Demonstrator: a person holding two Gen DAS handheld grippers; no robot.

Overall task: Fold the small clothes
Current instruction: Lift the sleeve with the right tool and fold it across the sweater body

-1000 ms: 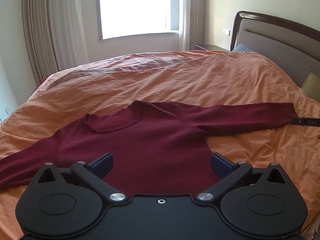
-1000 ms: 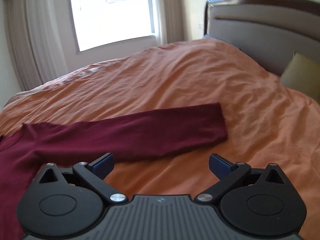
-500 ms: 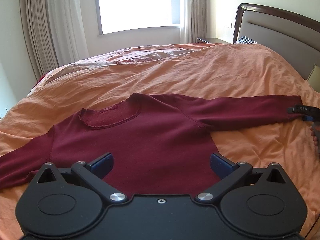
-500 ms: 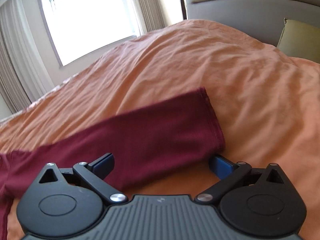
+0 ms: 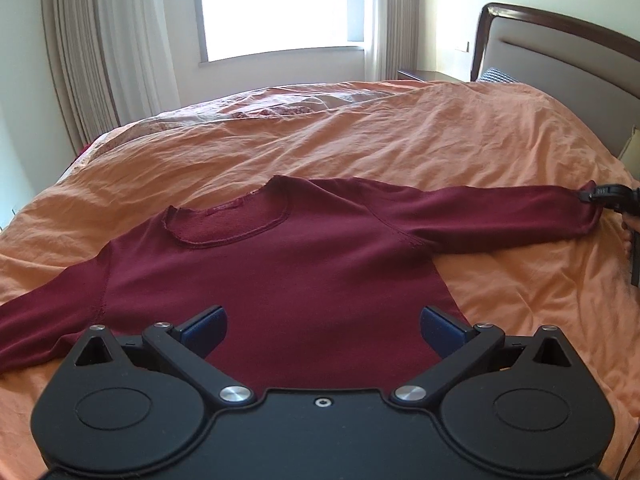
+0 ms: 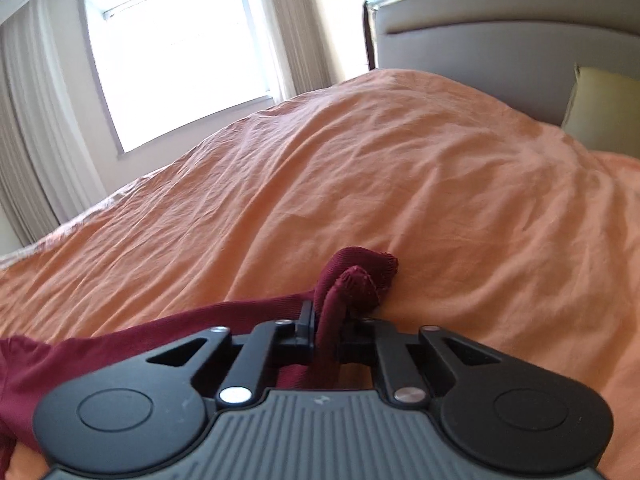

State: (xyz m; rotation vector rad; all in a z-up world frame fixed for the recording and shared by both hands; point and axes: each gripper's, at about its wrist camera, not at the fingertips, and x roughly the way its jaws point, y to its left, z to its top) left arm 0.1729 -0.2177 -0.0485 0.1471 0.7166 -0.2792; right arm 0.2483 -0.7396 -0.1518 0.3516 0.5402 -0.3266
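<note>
Maroon sweater cuff (image 6: 352,280) pinched in right gripper (image 6: 326,334) (bunched)

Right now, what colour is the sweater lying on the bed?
Dark maroon red all over, plain with no pattern. The sweater shows best in the left wrist view.

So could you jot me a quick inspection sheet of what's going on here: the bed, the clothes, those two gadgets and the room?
Surface: orange bedspread, rumpled.
Job's things: maroon sweater lying flat, neck away from the camera, both sleeves spread out.
Clutter: nothing seen.
Grippers: left gripper open, above the sweater's hem; right gripper shut on the sleeve cuff, which bunches between its fingers.
Cables: a thin dark line at the left view's lower right edge; cannot tell what.
Surroundings: window, curtains, padded headboard, yellow pillow.
</note>
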